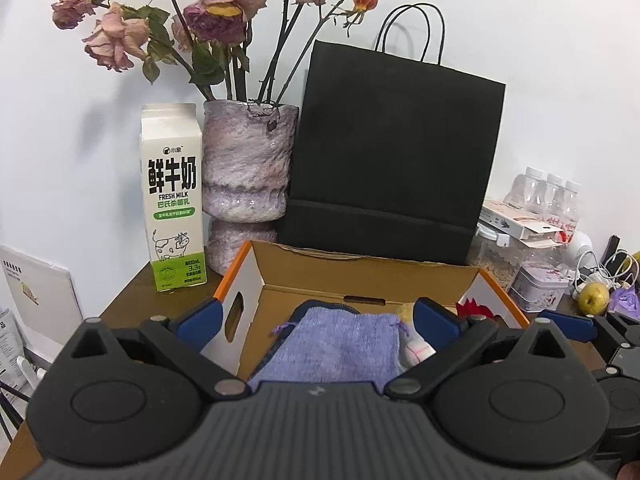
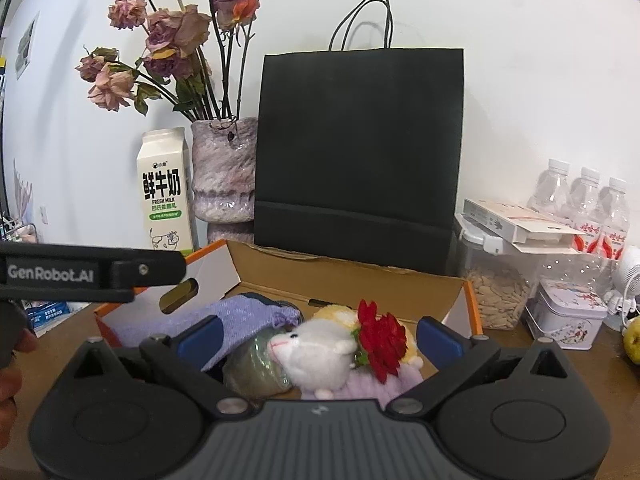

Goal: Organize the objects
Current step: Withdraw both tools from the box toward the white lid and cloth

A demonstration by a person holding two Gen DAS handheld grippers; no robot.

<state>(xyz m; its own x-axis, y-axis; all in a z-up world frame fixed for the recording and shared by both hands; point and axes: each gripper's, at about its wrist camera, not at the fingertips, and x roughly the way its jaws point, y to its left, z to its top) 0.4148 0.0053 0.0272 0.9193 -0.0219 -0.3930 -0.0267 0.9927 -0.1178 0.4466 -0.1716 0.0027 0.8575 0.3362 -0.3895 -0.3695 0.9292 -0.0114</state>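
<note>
White wall, brown wooden table.

A plain white wall (image 1: 540, 40) fills the space ahead of the tool, evenly lit, with soft shadows. Below it, a brown wooden table (image 1: 128, 300) runs up to the wall and extends out to the left and right.

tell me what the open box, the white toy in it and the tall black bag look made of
Open box: corrugated cardboard, matte brown inside, with a ragged torn edge. White toy: fuzzy plush fabric, probably stuffed. Black bag: likely matte paper, with crisp folds and thin cord handles.
</note>
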